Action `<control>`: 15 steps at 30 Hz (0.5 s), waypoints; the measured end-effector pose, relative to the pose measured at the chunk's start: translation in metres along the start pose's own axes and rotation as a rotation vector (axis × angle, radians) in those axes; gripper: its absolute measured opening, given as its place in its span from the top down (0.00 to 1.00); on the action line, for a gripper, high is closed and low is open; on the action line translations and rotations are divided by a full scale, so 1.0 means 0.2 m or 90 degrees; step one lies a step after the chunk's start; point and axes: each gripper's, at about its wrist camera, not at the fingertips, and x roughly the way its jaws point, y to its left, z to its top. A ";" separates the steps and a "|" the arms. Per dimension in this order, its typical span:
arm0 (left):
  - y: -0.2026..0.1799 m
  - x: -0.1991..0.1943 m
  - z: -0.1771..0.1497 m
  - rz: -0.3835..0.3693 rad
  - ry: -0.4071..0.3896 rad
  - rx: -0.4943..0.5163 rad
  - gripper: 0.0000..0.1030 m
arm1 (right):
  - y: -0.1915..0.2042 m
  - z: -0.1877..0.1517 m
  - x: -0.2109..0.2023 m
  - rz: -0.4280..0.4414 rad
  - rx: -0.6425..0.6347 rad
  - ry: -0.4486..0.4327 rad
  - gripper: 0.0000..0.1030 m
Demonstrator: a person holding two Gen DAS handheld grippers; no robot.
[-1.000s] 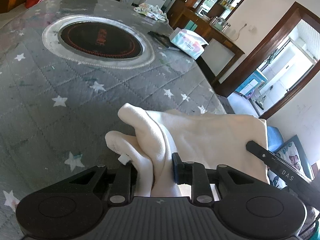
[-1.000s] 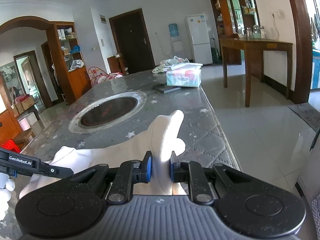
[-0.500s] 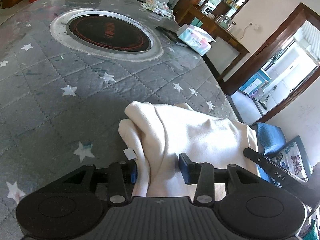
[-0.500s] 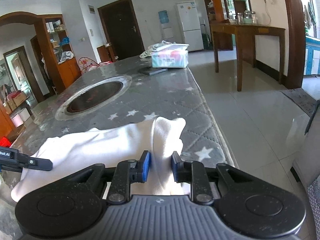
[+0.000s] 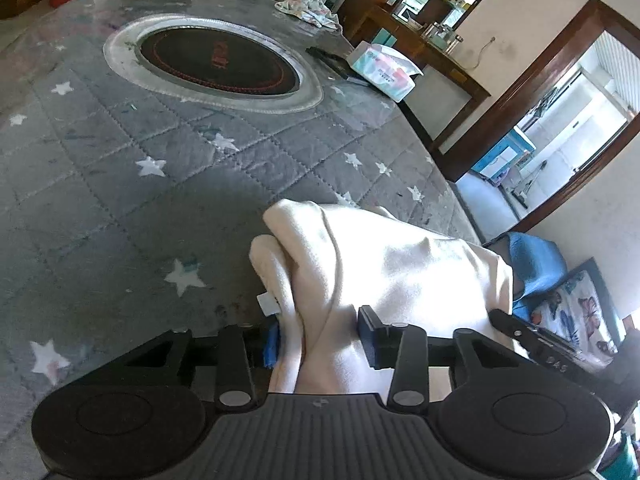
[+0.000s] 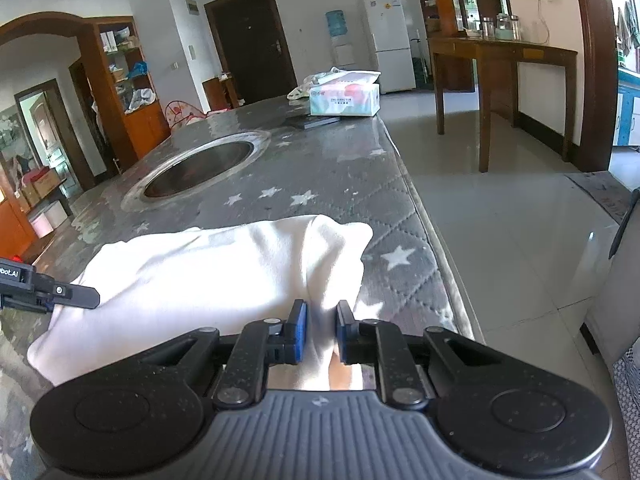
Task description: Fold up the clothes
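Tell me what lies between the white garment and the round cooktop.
Only bare star-printed table cover separates the white garment from the cooktop, seen in the left wrist view.

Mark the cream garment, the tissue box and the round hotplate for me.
cream garment (image 5: 400, 264): left wrist view, middle of the folded cloth.
tissue box (image 6: 346, 100): right wrist view, front face.
round hotplate (image 5: 218, 64): left wrist view, dark glass centre.
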 end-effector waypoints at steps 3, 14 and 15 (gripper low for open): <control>0.00 -0.04 0.01 0.013 -0.012 0.010 0.53 | 0.00 0.03 -0.04 -0.010 -0.007 -0.012 0.78; -0.08 -0.09 0.12 0.021 -0.075 0.026 0.47 | 0.19 0.20 0.00 0.036 -0.035 -0.064 0.72; -0.09 -0.07 0.12 0.021 -0.072 0.025 0.47 | 0.21 0.21 0.03 0.041 -0.037 -0.060 0.70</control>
